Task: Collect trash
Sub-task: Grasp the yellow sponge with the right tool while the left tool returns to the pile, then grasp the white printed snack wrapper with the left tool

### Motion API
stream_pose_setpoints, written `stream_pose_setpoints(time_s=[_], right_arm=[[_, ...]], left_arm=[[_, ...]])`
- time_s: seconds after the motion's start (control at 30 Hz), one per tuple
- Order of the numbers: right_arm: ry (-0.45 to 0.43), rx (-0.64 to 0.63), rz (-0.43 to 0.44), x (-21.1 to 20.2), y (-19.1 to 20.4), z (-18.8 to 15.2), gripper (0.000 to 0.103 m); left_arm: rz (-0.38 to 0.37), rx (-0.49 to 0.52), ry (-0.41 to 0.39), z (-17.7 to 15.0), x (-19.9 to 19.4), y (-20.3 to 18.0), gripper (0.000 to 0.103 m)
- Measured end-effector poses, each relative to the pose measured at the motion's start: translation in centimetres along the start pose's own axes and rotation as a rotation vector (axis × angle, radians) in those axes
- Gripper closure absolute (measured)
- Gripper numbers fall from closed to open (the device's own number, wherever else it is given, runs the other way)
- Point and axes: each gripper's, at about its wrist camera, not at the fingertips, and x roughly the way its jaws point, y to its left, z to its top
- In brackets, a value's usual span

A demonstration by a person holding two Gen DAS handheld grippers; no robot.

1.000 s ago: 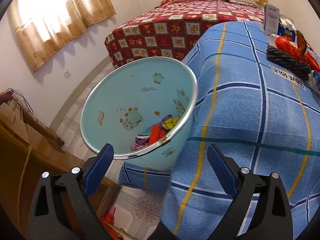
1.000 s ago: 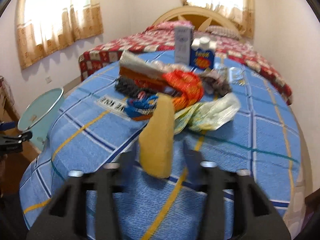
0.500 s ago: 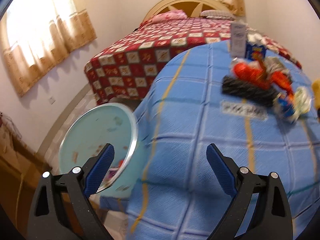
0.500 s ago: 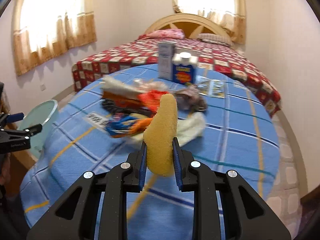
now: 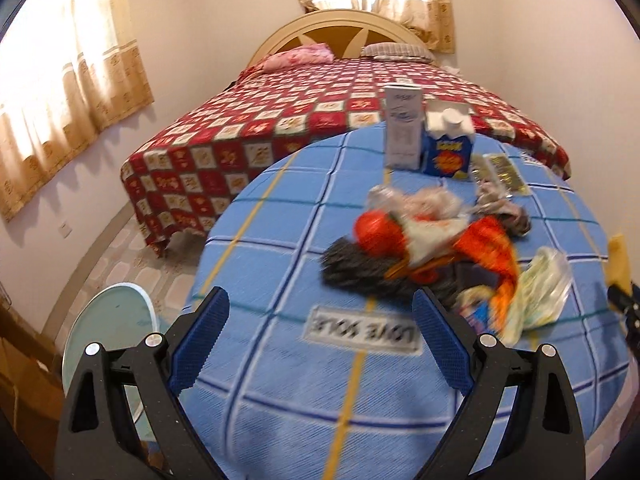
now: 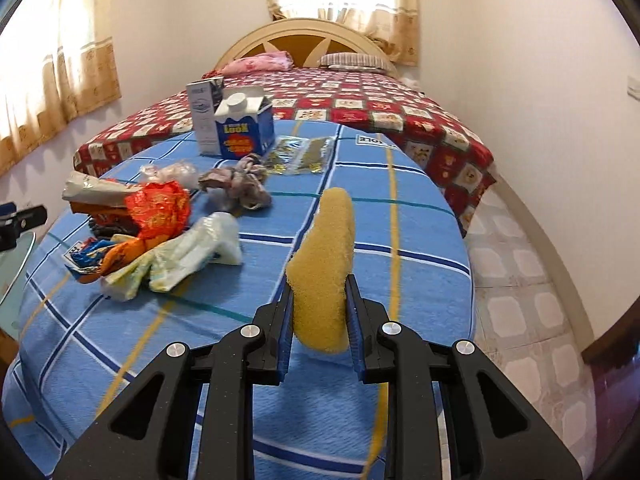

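Observation:
A pile of wrappers and crumpled bags (image 5: 432, 248) lies on the round table with the blue checked cloth (image 5: 304, 400); it also shows in the right wrist view (image 6: 156, 236). My left gripper (image 5: 320, 340) is open and empty above the cloth, short of the pile. The light blue basin (image 5: 108, 332) holding trash sits low at the table's left edge. My right gripper (image 6: 320, 332) is shut on a yellow sponge (image 6: 324, 272) and holds it above the table's right part. The sponge's edge shows at the far right of the left wrist view (image 5: 618, 260).
A blue carton (image 6: 244, 128) and a white box (image 6: 204, 116) stand at the table's far side, with foil sachets (image 6: 300, 154) beside them. A bed with a red checked cover (image 5: 320, 120) lies behind. Tiled floor (image 6: 520, 272) runs right of the table.
My left gripper has swung right, away from the basin, and now faces the pile on the table. My right gripper has closed on the yellow sponge and moved right of the pile.

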Motion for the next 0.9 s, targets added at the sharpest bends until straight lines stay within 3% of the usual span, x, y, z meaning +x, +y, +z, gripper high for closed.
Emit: stream_pose_setpoints(time_s=[0.17,0.23,0.33,0.37,0.4,0.7,0.9], right_arm=[[-0.013,0.005,0.007,0.1,-0.6,-0.4,0.078],[-0.018,0.002,0.013,0.1,-0.4,-0.3,0.078],[-0.028,-0.011,0.024,-0.2,0.3,-0.4,0.078],[-0.032,-0.017,0.030,-0.3,0.6,-0.4,0.078],[-0.036,-0.020,0.036,-0.4,0.8,-0.3,0.078],[-0.076,-0.059,0.089,-1.4,4.0,0.6,0.078],[-0.100,-0.107,0.129,-2.0,7.1,1.7,0.078]], left_arm=[[-0.035,0.005,0.004,1.7,1.3,-1.8,0.015],[-0.060,0.003,0.020,2.3,2.3,-2.2,0.028],[-0.110,0.003,0.071,2.4,3.6,-2.7,0.062],[-0.132,0.003,0.098,2.3,4.0,-2.8,0.080],[-0.149,0.002,0.112,2.1,4.1,-2.7,0.084],[-0.143,0.000,-0.016,1.1,-1.7,0.7,0.096],[-0.158,-0.011,-0.078,0.4,-4.8,3.3,0.097]])
